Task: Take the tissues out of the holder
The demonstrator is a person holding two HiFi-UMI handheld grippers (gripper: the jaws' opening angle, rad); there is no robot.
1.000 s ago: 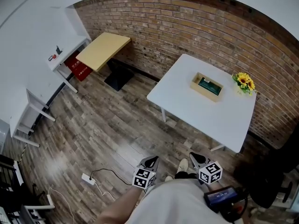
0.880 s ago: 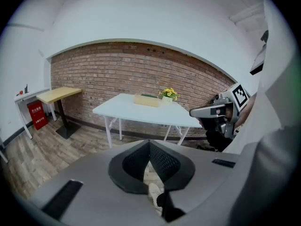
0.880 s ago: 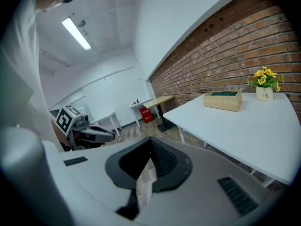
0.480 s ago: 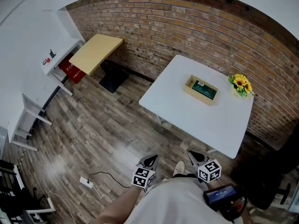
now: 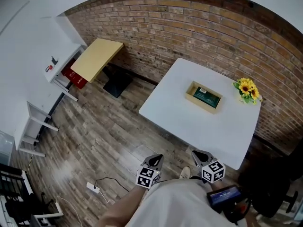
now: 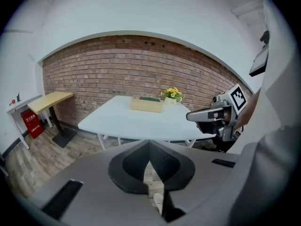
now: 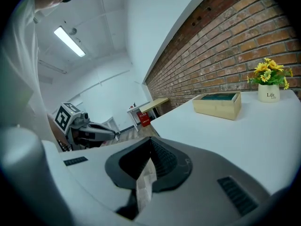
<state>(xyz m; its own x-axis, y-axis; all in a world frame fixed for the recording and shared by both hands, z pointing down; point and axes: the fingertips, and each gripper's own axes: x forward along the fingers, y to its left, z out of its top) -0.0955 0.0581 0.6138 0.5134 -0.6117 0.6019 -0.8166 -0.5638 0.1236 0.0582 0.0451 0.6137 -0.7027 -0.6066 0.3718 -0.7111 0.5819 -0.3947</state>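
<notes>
While your left gripper [image 5: 154,161] and right gripper [image 5: 200,155] hang closed and empty, the holder [image 5: 200,105] on the table [image 5: 184,126] contains green tissues [image 5: 206,96], flowers [image 5: 247,89] nearby.

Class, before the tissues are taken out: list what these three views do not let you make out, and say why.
1. Tissues: in the head view they are too small to count or read. In both gripper views the wall of the holder hides all but their green top.
2. Vase: in the right gripper view, the print below "Life" is too small to read.
3. Table: in the head view its legs are hidden under its top.
</notes>
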